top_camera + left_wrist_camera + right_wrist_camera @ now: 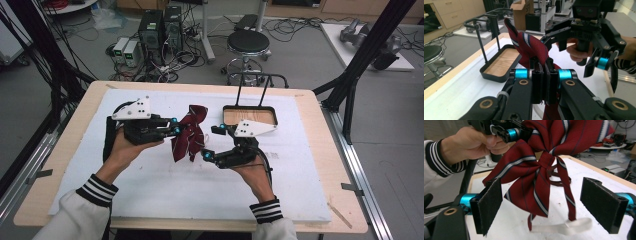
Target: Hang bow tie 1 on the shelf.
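White mat (165,185) on wooden table (320,150); stool (248,42), computers (160,27) behind.

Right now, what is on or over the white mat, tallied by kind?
Red striped bow tie, held up by the left gripper: 1
Black tray with wooden floor: 1
Hand-held grippers, the left one and the right gripper with jaws apart: 2
Total: 4

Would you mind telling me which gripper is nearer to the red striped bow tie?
Left. The left gripper is shut on the red striped bow tie, holding it up; the right gripper stands open just beside it, not touching.
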Demonstrator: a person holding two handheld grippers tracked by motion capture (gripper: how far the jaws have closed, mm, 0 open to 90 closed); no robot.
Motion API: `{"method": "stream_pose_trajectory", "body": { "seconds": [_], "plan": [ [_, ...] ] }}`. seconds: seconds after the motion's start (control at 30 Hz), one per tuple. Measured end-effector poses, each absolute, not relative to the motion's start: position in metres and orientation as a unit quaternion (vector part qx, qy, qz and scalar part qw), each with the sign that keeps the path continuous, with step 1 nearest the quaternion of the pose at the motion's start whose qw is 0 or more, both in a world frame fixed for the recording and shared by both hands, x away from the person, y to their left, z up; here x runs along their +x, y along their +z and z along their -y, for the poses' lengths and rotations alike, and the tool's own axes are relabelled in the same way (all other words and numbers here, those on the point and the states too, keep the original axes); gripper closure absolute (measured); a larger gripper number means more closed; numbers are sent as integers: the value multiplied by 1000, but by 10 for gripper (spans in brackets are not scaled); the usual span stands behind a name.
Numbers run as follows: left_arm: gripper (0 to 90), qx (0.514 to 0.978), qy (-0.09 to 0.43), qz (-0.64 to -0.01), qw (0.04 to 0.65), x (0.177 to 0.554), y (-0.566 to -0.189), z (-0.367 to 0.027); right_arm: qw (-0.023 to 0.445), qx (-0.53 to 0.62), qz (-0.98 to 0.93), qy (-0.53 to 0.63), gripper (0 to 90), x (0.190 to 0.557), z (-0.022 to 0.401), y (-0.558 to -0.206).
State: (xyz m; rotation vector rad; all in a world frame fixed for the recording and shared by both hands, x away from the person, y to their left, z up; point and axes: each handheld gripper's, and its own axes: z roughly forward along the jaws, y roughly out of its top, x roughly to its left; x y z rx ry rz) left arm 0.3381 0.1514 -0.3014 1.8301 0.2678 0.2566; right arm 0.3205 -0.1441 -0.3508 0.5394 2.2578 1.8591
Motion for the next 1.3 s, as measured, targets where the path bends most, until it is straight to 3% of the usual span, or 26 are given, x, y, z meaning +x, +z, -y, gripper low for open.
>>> {"method": "stream_pose_trajectory", "body": {
  "seconds": [0.57, 0.8, 0.9, 0.93, 0.97, 1.03, 1.3],
  "plan": [
    [867, 784, 114, -103, 601, 334, -294, -145, 51, 173, -769, 613, 270, 327, 131, -355],
    [867, 785, 115, -100, 600, 332, -293, -142, 40, 174, -766, 617, 390, 327, 131, -356],
    [867, 786, 117, -99, 598, 333, -293, -141, 43, 175, -769, 613, 580, 327, 130, -356],
    [867, 786, 117, -99, 598, 333, -293, -141, 43, 175, -769, 613, 580, 327, 130, -356],
    [867, 786, 116, -98, 599, 333, -293, -141, 42, 175, -771, 611, 700, 326, 130, -356],
    [867, 787, 116, -99, 598, 332, -294, -141, 45, 174, -773, 609, 810, 325, 130, -355],
    [867, 789, 120, -106, 593, 334, -297, -146, 58, 169, -772, 611, 859, 324, 134, -353]
  ]
}}
